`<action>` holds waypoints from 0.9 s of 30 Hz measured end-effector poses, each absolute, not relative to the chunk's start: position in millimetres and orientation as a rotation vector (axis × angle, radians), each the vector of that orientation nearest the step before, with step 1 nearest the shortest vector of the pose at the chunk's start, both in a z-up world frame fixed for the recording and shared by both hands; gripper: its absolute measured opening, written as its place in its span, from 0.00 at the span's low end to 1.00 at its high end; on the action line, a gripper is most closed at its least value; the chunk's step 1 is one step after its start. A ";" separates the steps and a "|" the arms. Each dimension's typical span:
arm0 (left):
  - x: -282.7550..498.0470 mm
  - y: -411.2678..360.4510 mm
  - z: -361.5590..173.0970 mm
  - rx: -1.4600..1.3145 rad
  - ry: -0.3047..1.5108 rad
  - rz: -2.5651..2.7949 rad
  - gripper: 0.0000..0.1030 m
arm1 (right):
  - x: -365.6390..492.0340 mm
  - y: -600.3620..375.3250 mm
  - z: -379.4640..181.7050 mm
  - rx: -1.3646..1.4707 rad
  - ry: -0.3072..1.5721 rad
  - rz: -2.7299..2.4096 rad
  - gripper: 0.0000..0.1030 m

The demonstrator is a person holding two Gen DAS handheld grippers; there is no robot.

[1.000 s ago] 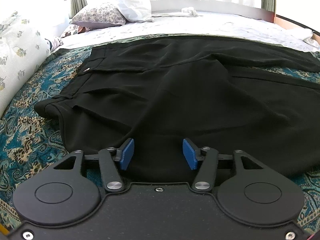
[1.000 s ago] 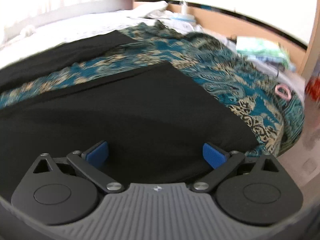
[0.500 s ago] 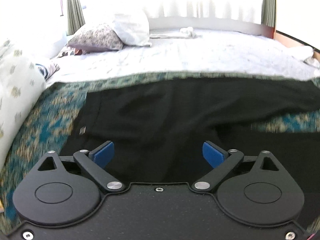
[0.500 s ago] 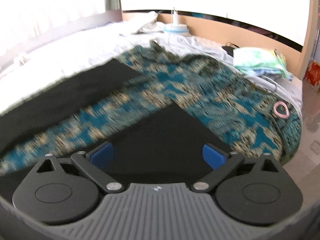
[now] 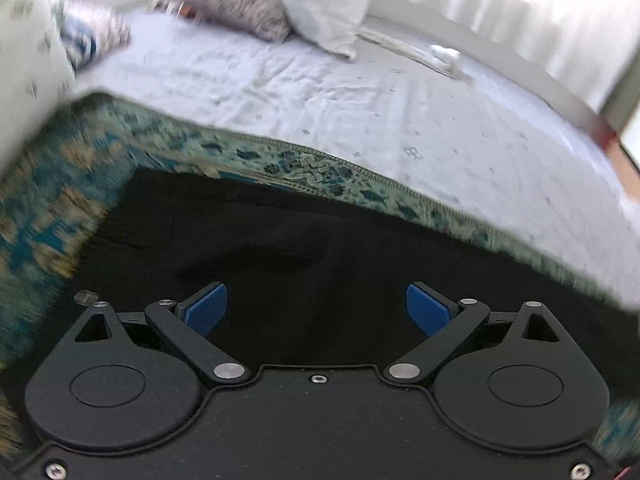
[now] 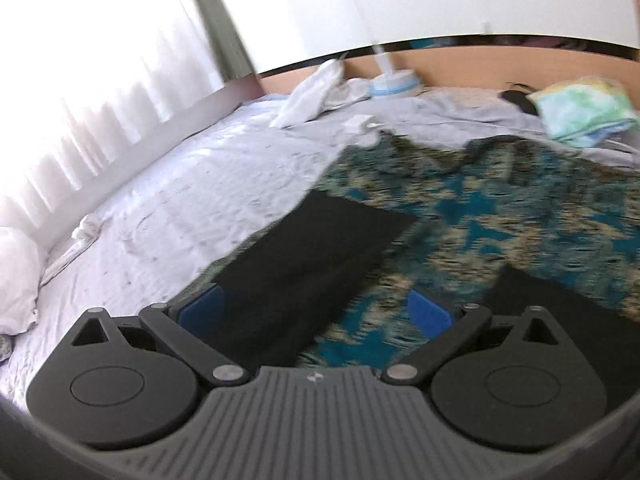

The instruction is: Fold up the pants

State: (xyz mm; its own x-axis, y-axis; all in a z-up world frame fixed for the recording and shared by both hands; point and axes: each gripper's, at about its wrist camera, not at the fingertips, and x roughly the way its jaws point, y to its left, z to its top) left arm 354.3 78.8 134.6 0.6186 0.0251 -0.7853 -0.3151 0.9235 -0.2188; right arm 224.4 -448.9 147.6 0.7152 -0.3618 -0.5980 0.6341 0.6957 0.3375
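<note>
Black pants (image 5: 320, 248) lie spread on the patterned blanket (image 6: 500, 216) on the bed (image 5: 360, 92). Left gripper (image 5: 317, 310) and right gripper (image 6: 316, 310) both have fingers spread wide, holding nothing, above the pants.

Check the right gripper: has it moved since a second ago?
Yes. The right gripper has swung away from the near leg toward the far pants leg, next to the white sheet; its jaws stay open.
</note>
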 end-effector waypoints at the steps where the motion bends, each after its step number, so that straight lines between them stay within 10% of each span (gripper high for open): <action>1: 366.4 82.2 129.2 -0.407 0.900 0.211 0.94 | 238.2 -446.5 145.5 0.561 0.540 -0.594 1.00; 17: 495.0 95.6 28.4 -0.675 0.870 0.512 1.00 | 405.9 -438.7 63.5 0.583 0.687 -0.618 1.00; 27: 528.7 51.5 7.2 -0.301 0.834 0.696 1.00 | 475.6 -437.8 32.4 0.515 0.745 -0.657 1.00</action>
State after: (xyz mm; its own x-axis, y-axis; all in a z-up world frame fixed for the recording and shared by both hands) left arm 528.7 51.5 7.2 0.4704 0.4447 -0.7622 -0.6704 0.7417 0.0190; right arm 475.6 -437.8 32.4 0.5557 -0.3558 -0.7514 0.7013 0.6861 0.1937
